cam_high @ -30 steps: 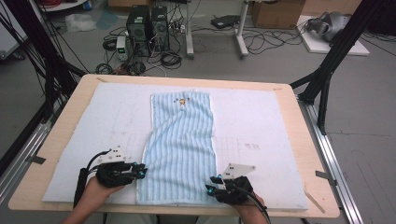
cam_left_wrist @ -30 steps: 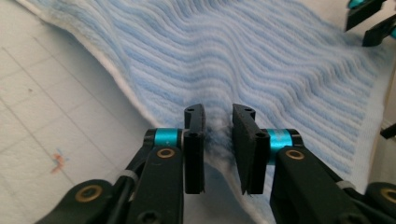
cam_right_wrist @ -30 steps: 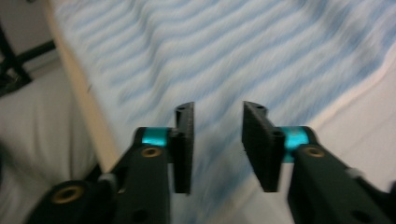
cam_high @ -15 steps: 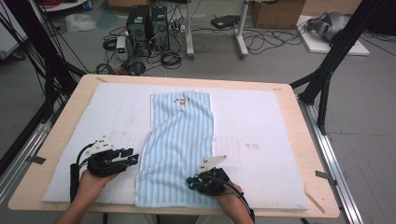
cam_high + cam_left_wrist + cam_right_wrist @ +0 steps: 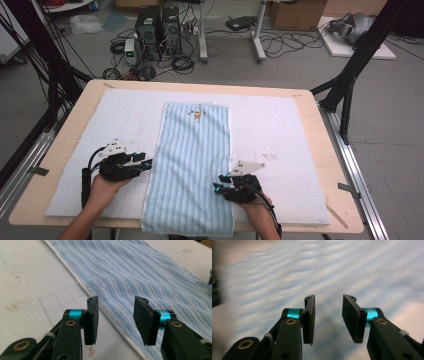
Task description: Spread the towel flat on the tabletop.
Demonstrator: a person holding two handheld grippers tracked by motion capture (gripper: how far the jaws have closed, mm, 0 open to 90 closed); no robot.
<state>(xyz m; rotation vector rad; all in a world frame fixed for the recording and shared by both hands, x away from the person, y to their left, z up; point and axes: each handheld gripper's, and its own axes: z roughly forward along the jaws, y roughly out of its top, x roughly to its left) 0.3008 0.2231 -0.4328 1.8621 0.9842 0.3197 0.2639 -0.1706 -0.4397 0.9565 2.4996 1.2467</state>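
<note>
A light blue striped towel (image 5: pixel 192 167) lies flat on the white pad (image 5: pixel 280 130) that covers the wooden counter (image 5: pixel 330 150). It is a long rectangle folded into a narrow strip, and its long axis runs from the person's edge of the counter straight away toward the far edge; the stripes run the same way. Its near short end hangs slightly over the front edge of the pad, and its far short end, which carries a small orange mark (image 5: pixel 198 116), stops short of the pad's far edge. The towel sits a little to the left of the pad's middle.

The left gripper (image 5: pixel 146 164) is held just beside the towel's left long edge, near its close end, pointing across toward the cloth. In the left gripper view its jaws stand spread apart with nothing between them, having just been opening; the towel's white-hemmed edge (image 5: pixel 110 315) runs diagonally beneath and ahead of them.

The right gripper (image 5: pixel 218 187) sits at the towel's right long edge, also near the close end, pointing leftward over the cloth. In the right gripper view, which is blurred, its jaws are parted with a clear gap and no fabric pinched, having just been opening again; the blue stripes of the towel (image 5: pixel 317 272) spread out ahead.
</note>
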